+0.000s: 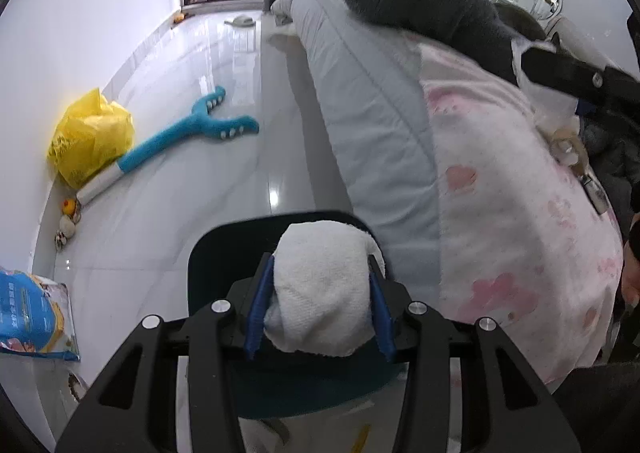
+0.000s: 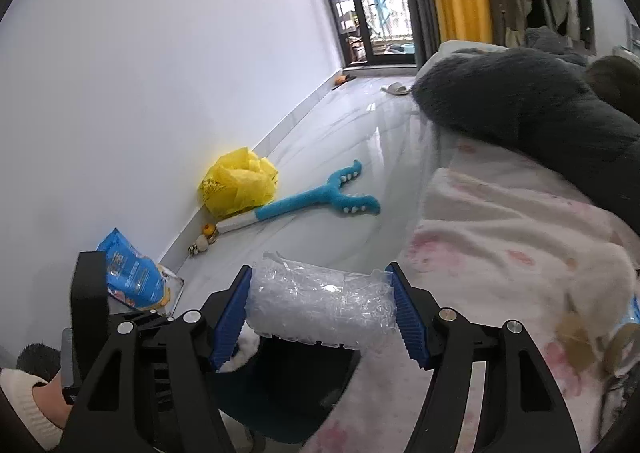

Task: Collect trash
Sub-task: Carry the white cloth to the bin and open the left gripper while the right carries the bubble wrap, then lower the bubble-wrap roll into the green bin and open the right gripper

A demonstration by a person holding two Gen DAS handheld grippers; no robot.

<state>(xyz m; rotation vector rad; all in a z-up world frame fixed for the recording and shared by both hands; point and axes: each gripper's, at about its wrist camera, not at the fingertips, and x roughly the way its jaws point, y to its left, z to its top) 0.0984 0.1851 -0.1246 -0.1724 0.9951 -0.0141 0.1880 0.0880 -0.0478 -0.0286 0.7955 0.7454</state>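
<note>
Left gripper [image 1: 320,307] fingers clamped on a white tissue wad [image 1: 320,289], right gripper [image 2: 322,311] fingers squeezing crinkled clear plastic [image 2: 320,303], both above a dark bin [image 1: 224,253], beside the bed [image 1: 376,109]

A yellow plastic bag [image 1: 91,136] sits on the glossy pale floor [image 1: 224,189] against a white wall [image 2: 160,85]. Just beside it lies a blue plush toy [image 1: 192,133] with a forked end. A blue printed packet [image 2: 134,275] lies nearer along the wall. A pink-patterned blanket [image 1: 516,221] and dark fuzzy cushion [image 2: 524,105] cover a bed.
</note>
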